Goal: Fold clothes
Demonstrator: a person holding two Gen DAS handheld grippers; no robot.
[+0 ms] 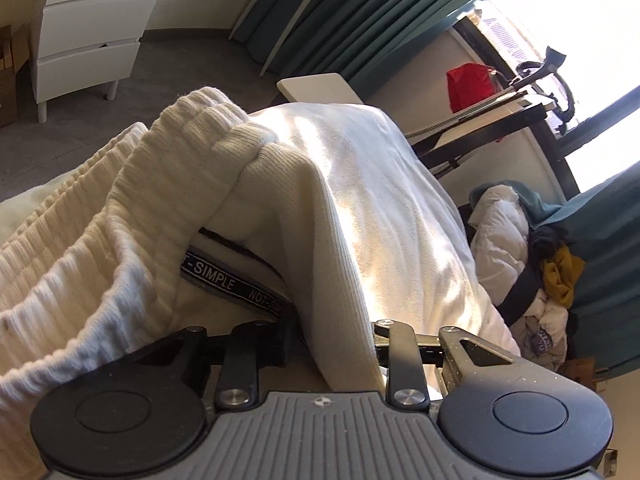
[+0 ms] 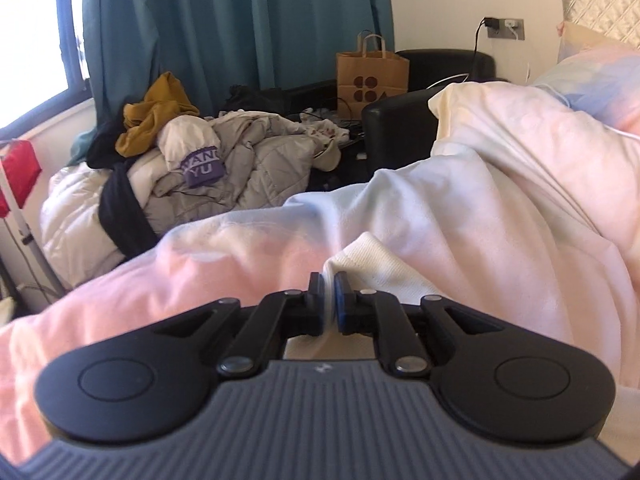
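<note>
A bed covered by a pale pink and white duvet (image 2: 500,168) is seen filling most of the right wrist view, with a pastel pink and blue pillow (image 2: 600,92) lying at its far right corner. Teal pleated curtains (image 2: 240,20) are hung behind the bed's far edge, and a heap of jackets and clothes, topped by a mustard-yellow garment (image 2: 156,120), is piled beside the bed's left edge. A cream knitted cotton garment with ribbed cuffs and hem (image 1: 340,208) is held up in the left wrist view, where it is draped over and in front of the camera; a woven neck tape printed "NOT-SIMPLE" (image 1: 224,278) is exposed beneath its folds. A small corner of the same cream knit (image 2: 372,264) is seen in the right wrist view, resting on the duvet near the bed's near edge. A brown paper carrier bag (image 2: 372,76) is stood beyond the bed's far edge, beside a black leather chair (image 2: 400,132). The left gripper (image 1: 332,344) is closed on a fold of the cream fabric, which is passed between its fingers. The right gripper (image 2: 330,304) is pressed together on the garment's corner, a thin edge of cloth being pinched between its blue pads (image 2: 342,300).
</note>
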